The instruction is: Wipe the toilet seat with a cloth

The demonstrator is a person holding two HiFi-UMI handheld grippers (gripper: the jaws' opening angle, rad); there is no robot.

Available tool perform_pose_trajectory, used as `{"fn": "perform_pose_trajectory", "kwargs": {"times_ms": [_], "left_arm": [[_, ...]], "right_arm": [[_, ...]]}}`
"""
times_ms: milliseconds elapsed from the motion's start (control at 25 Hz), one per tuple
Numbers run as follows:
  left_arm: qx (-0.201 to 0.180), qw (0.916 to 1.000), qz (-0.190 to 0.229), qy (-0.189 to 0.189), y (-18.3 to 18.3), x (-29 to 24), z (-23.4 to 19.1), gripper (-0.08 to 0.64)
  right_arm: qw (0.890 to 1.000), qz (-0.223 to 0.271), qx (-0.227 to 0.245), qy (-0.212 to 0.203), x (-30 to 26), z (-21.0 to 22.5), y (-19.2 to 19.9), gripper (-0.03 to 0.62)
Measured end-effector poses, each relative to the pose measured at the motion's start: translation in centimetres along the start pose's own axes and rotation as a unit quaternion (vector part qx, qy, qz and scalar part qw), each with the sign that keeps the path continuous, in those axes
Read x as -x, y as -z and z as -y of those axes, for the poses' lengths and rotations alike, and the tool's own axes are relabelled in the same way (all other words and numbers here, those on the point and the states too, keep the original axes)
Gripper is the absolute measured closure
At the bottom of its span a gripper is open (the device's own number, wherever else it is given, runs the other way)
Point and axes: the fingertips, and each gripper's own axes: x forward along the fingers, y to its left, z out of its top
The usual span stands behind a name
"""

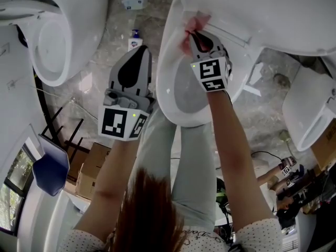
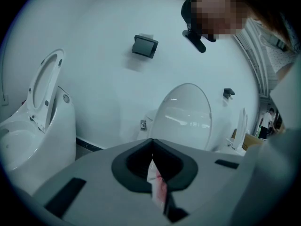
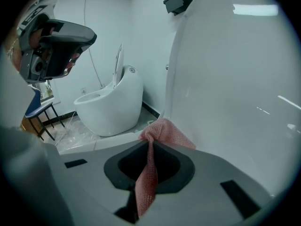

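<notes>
cloth [image 1: 197, 21] half hidden in right tool [image 1: 191, 34], toilet lid [image 1: 273, 14] cropped — top edge

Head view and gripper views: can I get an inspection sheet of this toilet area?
Surface: toilet seat, white, lid up.
Job's things: pink cloth at the seat's rear, by the lid.
Clutter: cardboard boxes, blue chair.
Grippers: right gripper shut on the cloth; left gripper held aside, shut on a small pink-white scrap.
Cables: thin dark cable on the floor.
Surroundings: other white toilets.
</notes>
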Motion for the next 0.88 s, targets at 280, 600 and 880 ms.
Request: {"fn": "perform_pose_trajectory", "kwargs": {"times_ms": [280, 600, 880], "left_arm": [[-0.004, 0.9999, -0.008, 0.01, 0.5, -0.7, 0.8, 0.561], [-0.01, 0.9996, -0.012, 0.024, 0.6, -1.4, 1.8, 0.561], [-0.012, 0.9995, -0.012, 0.027, 0.6, -1.6, 2.2, 0.561]], "right_arm": [[1.0, -0.006, 0.012, 0.006, 0.6, 1.1, 0.9, 0.552], [0.999, -0.017, 0.019, 0.029, 2.0, 2.6, 2.5, 0.555], [0.998, -0.032, 0.024, 0.042, 3.3, 3.7, 3.7, 0.555]]}}
